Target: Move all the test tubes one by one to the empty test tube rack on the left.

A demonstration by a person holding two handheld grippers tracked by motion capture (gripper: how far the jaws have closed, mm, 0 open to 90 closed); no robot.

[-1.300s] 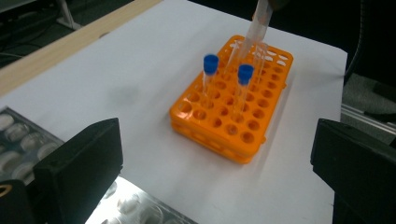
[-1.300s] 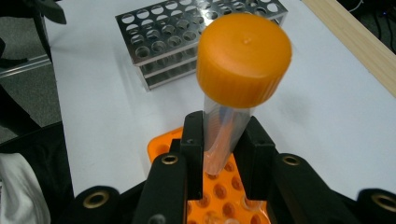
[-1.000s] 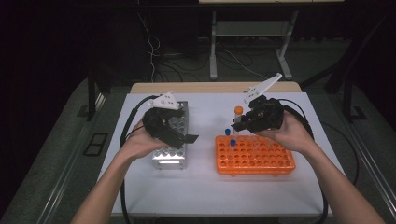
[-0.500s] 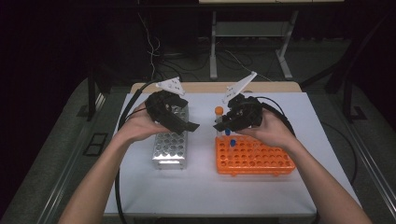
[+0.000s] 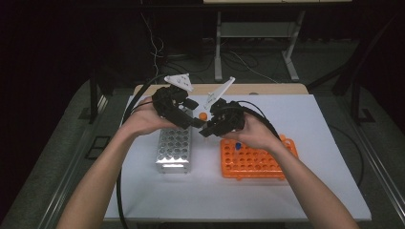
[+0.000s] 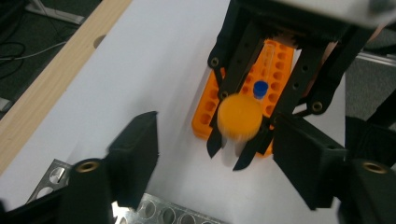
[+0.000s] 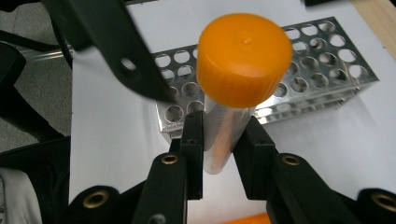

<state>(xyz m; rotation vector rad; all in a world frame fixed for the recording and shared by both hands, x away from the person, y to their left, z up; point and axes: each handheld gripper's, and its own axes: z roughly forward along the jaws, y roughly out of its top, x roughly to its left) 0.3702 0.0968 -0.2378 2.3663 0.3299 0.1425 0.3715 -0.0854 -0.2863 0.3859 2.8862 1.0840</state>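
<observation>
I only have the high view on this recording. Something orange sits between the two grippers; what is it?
Observer: An orange-capped tube, held in the right gripper with the jaws shut on its clear body below the cap.
Operator: Is the left gripper touching it?
Observer: No. In the left gripper view, the left gripper has its jaws wide open, either side of the cap but apart from it.
Operator: What is the blue speck by the orange rack?
Observer: A blue-capped tube standing in the orange rack.

Your orange cap (image 6: 239, 116) is blurred in the left gripper view. Tube (image 7: 225, 135) base is hidden between the right gripper (image 7: 225, 154) pads. Orange rack (image 5: 258, 160) partly behind your right hand (image 5: 255, 133).
</observation>
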